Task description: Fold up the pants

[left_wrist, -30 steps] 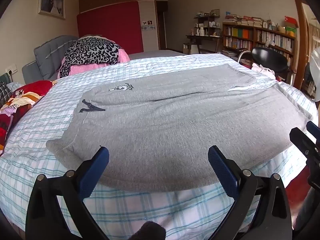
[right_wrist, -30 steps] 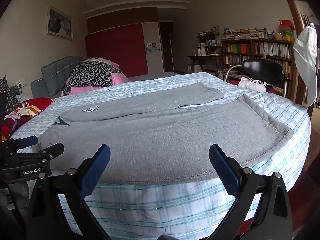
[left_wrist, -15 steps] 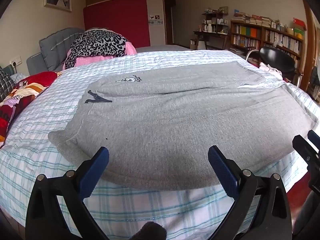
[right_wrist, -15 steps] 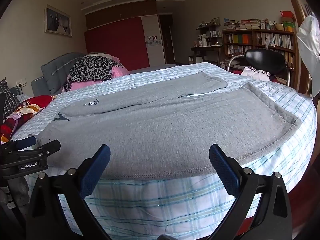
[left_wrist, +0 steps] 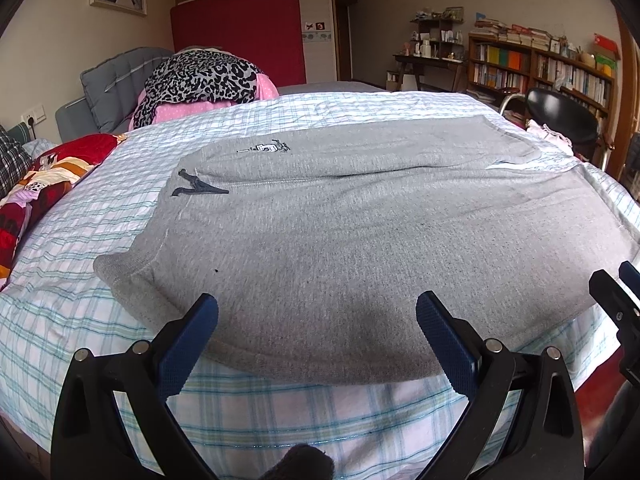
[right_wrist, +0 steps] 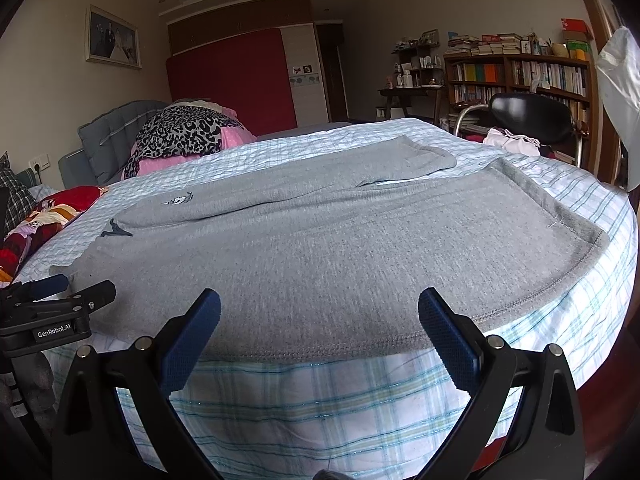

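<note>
Grey sweatpants lie spread flat on the plaid bed, waistband with a dark drawstring at the left, both legs running right; they also show in the right wrist view. My left gripper is open and empty, just above the near edge of the pants towards the waist end. My right gripper is open and empty over the near edge towards the leg hem. Each gripper shows at the edge of the other's view, the right one and the left one.
A pile of clothes with a leopard print piece and a red patterned blanket lie at the bed's far left. A black chair and bookshelves stand at the right. The bed's front edge drops off below the grippers.
Both grippers have moved forward and down towards the near edge of the pants, so the pants look larger. Both stay open. The pants have not moved.
</note>
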### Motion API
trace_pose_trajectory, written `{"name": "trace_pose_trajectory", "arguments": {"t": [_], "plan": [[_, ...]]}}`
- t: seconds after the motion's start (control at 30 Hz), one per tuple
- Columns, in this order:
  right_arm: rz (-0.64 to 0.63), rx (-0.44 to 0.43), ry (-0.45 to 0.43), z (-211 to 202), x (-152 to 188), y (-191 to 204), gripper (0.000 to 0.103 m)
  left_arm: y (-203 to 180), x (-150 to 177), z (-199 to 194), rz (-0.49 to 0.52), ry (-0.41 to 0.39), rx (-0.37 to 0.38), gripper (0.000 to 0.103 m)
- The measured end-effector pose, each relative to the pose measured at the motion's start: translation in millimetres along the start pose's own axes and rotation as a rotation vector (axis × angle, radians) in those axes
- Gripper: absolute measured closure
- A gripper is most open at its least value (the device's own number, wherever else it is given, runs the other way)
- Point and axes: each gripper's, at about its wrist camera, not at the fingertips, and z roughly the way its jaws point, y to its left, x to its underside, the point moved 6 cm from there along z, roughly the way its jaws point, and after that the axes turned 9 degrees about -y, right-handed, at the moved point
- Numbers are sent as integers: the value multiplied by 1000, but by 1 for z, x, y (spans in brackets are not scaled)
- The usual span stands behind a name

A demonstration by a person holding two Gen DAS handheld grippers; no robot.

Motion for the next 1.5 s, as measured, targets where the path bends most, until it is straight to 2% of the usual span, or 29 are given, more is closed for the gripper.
{"name": "trace_pose_trajectory", "arguments": {"t": [1.13, 1.3, 1.5], "plan": [[-7, -4, 31, 12, 11, 1, 3, 16, 11, 9, -23, 57, -27, 5], [-26, -5, 25, 12, 7, 1, 3, 16, 6, 10, -11, 46, -37, 5], [-43, 6, -9, 16, -18, -4, 3, 32, -14, 12, -15, 21, -58, 5]]}}
